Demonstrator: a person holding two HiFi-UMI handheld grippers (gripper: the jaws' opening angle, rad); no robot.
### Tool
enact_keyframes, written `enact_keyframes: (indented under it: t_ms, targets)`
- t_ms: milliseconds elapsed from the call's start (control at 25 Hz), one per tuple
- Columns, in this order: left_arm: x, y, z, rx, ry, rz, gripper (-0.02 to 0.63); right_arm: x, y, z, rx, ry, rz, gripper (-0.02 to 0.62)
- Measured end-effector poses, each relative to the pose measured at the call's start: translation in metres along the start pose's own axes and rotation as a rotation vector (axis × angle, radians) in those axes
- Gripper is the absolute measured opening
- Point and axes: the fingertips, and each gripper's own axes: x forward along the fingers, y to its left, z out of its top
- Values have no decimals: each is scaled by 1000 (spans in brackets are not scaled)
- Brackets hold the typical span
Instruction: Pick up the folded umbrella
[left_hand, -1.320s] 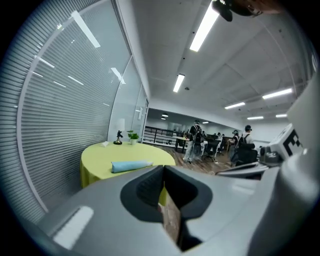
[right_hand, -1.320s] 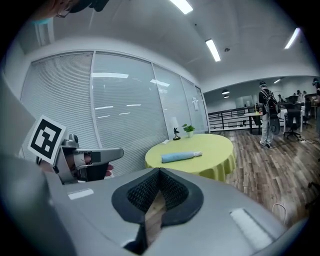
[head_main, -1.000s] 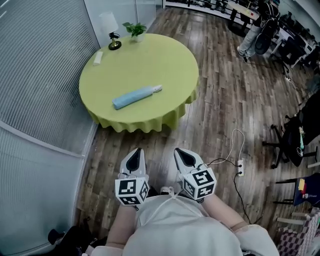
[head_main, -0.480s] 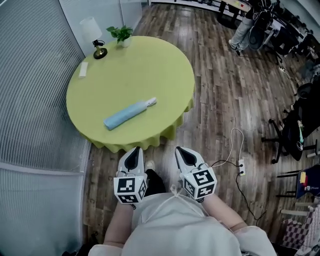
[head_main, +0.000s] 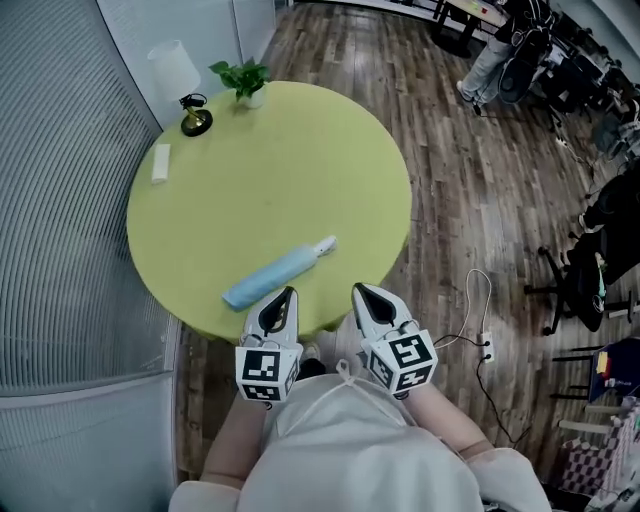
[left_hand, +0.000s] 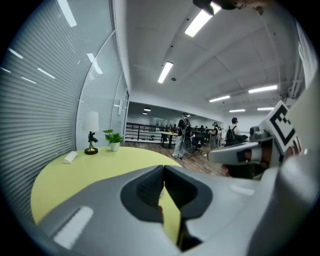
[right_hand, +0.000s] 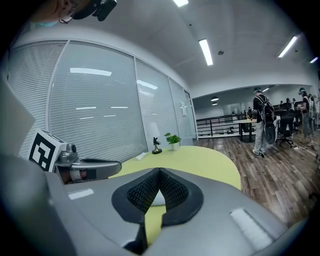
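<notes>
At near rim of surface (head_main: 300, 150), found left gripper (head_main: 284, 296) and right gripper (head_main: 362, 292) both pressed together, pinching nothing. Just beyond left gripper, saw folded umbrella (head_main: 278, 273) lying flat, untouched. Judged as approach step. Next needed: spread one gripper, lower across umbrella body, close.

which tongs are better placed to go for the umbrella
Left, probably. The left tongs point straight at the folded umbrella, just short of it; the right tongs sit off to the side, past its handle end. Both are shut.
</notes>
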Motion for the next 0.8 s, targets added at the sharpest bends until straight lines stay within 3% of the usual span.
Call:
enact_keyframes:
  t_ms: [120, 200, 360, 480, 560, 680, 800]
  targets:
    - [12, 27, 12, 28, -60, -23, 6, 35, 0, 13, -6, -12, -5, 0]
    - [21, 41, 7, 78, -44, -22, 6, 53, 0, 16, -2, -6, -7, 0]
    - [42, 60, -22, 48, 79, -52, 6, 78, -3, 10, 5, 33, -5, 0]
    - [58, 65, -54, 72, 232, -114, 9, 92, -6, 1, 1, 72, 2, 0]
    - [69, 64, -75, 131, 333, -174, 123, 102, -8, -6, -1, 93, 8, 0]
    - [83, 62, -97, 208, 419, -232, 195, 113, -12, -16, 8, 115, 22, 0]
    - [96, 62, -122, 299, 520, -294, 406, 124, -16, -23, 14, 141, 42, 0]
